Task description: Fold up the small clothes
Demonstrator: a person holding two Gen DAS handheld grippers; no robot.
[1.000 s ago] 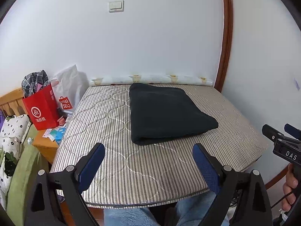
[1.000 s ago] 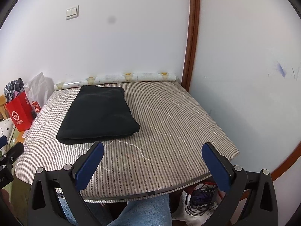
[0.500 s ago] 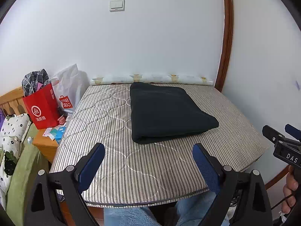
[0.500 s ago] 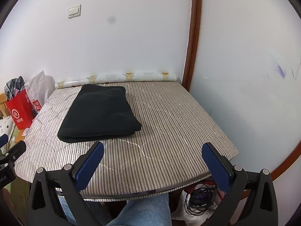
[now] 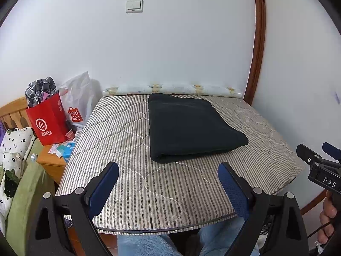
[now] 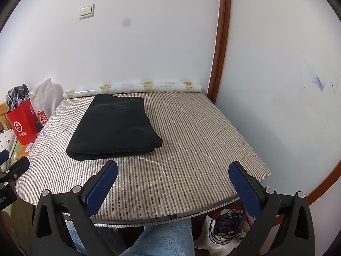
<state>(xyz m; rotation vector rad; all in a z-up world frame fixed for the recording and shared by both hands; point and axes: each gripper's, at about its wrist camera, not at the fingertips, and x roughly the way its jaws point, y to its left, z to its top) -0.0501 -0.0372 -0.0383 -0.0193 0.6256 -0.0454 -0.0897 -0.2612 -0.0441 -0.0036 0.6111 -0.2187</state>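
**Both claws hanging free at the near edge, dark garment lying folded mid-mattress**

I am holding my left claw (image 5: 168, 183) and my right claw (image 6: 172, 183) spread wide and gripping nothing, both hovering over the near edge of the mattress (image 6: 191, 149), above my knees. Neither is touching the cloth.

The black garment (image 5: 187, 128) is lying beyond them on the striped mattress, nearer the left edge than the right and reaching back almost to the far edge. It is already sitting as a thick rectangle, with its rounded fold facing me and layered edges showing at its near right corner. I judge the folding to be nearly or fully done; if another fold is wanted, I would be pinching the two near corners together, one claw each, taking all layers so none slips, and carrying them level toward the far edge before pressing flat. Thick cloth like this is likely to spring open if let go too early.

Off the left edge, a red paper bag (image 5: 48, 121) is standing on a wooden side table (image 5: 51, 164), with checked fabric (image 5: 39, 88) bulging out of its top. Just behind it a white plastic bag (image 5: 78, 100) is leaning on the wall; I cannot tell what it is holding. A patterned roll (image 6: 132, 88) is lying along the far edge.
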